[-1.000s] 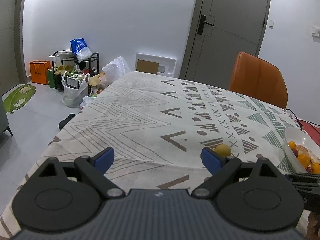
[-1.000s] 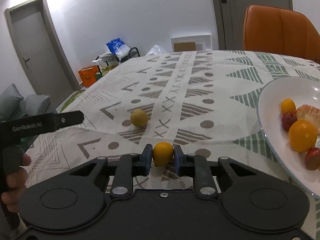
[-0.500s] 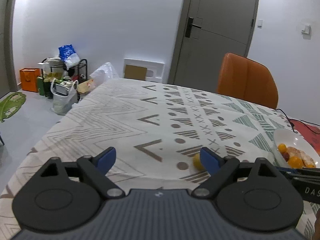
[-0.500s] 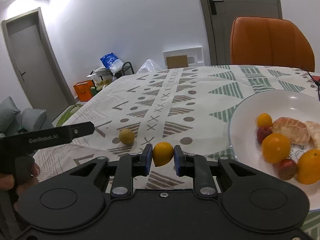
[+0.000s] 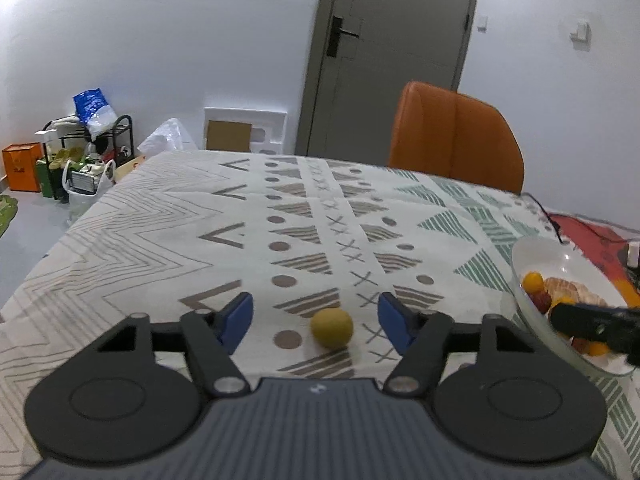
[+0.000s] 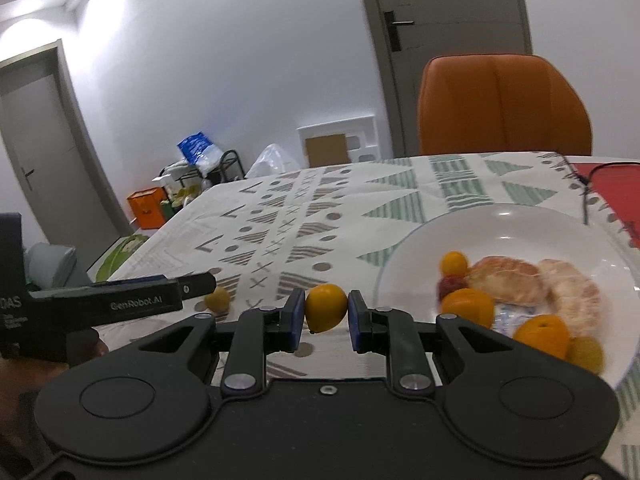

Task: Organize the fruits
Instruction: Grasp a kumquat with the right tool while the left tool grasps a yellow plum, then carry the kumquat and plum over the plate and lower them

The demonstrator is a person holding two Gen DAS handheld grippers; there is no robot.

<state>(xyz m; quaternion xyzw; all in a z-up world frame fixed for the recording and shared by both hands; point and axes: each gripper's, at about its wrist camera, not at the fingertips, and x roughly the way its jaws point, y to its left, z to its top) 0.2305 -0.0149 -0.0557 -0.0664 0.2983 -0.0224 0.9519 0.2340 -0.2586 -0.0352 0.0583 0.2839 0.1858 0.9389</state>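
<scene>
Right wrist view: right gripper (image 6: 322,314) clamped a kumquat (image 6: 325,306), plate (image 6: 404,272) nearly filled; left gripper (image 5: 315,320) was closing around the yellow fruit (image 5: 332,327), untouched on the counter (image 5: 160,216).

Dull yellow round fruit (image 5: 332,328) on patterned table (image 5: 160,232), between blue pads of left claw (image 5: 315,322), touching neither; claw closing. Small orange fruit (image 6: 325,307) pinched between pads of right claw (image 6: 323,318), lifted off table, just left of white plate (image 6: 520,224). Plate on table's right side holds several orange round fruits (image 6: 468,306), red ones (image 6: 451,283), two peeled citrus pieces (image 6: 506,280).
</scene>
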